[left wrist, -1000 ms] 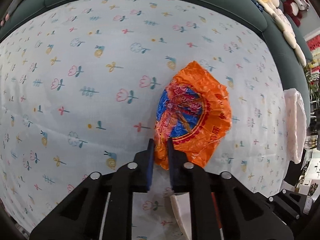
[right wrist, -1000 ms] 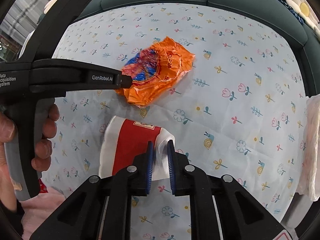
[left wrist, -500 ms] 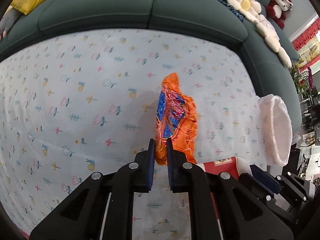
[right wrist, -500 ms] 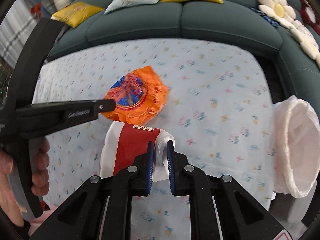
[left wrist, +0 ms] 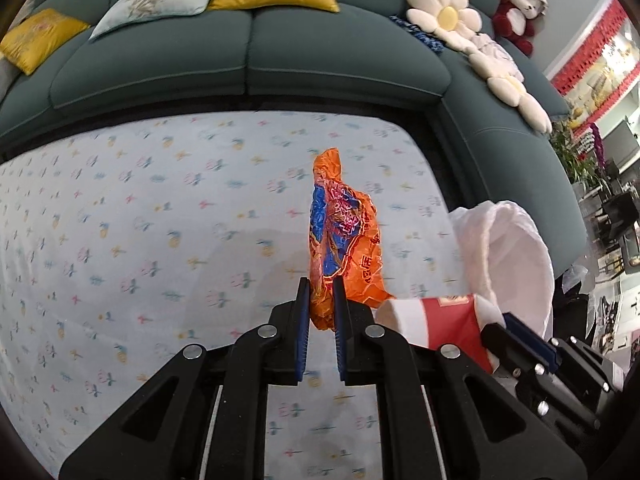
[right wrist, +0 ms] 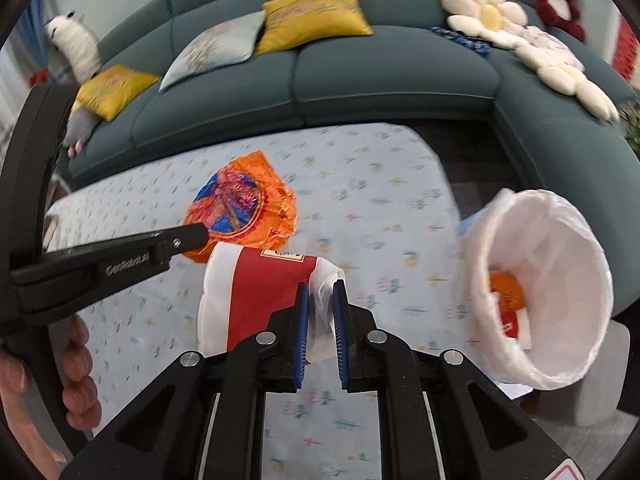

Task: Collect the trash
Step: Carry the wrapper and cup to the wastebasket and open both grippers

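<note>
My left gripper (left wrist: pixel 321 294) is shut on a crumpled orange and blue snack wrapper (left wrist: pixel 344 240) and holds it hanging above the flowered tablecloth (left wrist: pixel 140 240). My right gripper (right wrist: pixel 320 300) is shut on the rim of a crushed red and white paper cup (right wrist: pixel 260 292), also lifted off the table. The cup (left wrist: pixel 436 324) shows at the right in the left wrist view, and the wrapper (right wrist: pixel 240 204) and left gripper (right wrist: pixel 200 234) show in the right wrist view. A white-lined trash bin (right wrist: pixel 536 292) stands past the table's right edge, with orange trash (right wrist: pixel 506 286) inside.
A dark green corner sofa (right wrist: pixel 380 64) wraps the table's far and right sides, with yellow and pale cushions (right wrist: pixel 312 16), flower pillows (right wrist: pixel 484 16) and a red plush toy (left wrist: pixel 516 8). The trash bin (left wrist: pixel 508 256) sits by the table's right edge.
Both grippers have lifted their trash off the table and risen and tilted up. The wrapper now hangs upright. The trash bin has come into fuller view on the right.
</note>
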Demonstrator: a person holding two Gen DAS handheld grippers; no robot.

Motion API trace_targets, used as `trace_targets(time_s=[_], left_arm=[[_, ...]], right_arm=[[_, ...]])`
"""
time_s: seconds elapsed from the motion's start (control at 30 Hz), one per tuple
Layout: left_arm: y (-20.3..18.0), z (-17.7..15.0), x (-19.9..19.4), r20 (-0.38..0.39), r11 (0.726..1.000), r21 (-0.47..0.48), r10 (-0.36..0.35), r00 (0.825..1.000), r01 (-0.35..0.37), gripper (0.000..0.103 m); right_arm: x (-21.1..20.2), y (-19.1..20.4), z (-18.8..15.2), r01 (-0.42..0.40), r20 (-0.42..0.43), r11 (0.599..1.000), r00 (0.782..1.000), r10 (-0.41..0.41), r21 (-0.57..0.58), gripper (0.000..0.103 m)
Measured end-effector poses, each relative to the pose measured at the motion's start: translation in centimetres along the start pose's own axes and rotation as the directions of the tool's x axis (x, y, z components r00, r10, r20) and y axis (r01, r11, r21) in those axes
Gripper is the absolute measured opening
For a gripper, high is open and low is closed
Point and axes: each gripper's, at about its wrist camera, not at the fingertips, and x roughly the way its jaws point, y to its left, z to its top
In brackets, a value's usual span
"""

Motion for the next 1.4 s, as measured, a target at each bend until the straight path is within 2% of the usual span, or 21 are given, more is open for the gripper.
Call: trace_targets(time_s=[0.23,0.4,0.77,1.13,1.4], left_arm=[[-4.7,0.2,0.3,0.018,0.998,0.056,-0.023,1.000,0.022,0.011],[-8.5,0.2,0.7,0.027,0.994,0.098,-0.057,0.998,0.054,0.011],[-16.4,-0.5,2.4,0.027,0.973,0.201,-0.117,0.993,0.109,0.011],[-21.0,-1.4,3.9,0.007,0.951,0.268,-0.159,0.987,0.152,0.011],[-22.6,-2.1,4.8,-0.011,0.943,0.287,-0.174,0.985,0.170,0.011]], right_arm=[[-1.5,-5.2,0.2,0.033,0.045,0.996,0.998,-0.038,0.089,0.011],[-2.9,-8.7,-0.2,0.086,0.078,0.988,0.992,-0.097,0.131,0.011],[-5.2,-17.9,-1.8,0.155,0.119,0.944,0.973,-0.197,0.291,0.011],[-6.1,-22.4,-3.1,0.211,0.124,0.908,0.955,-0.271,0.361,0.011],[-6.4,-23.5,-3.4,0.231,0.118,0.897,0.948,-0.294,0.378,0.011]])
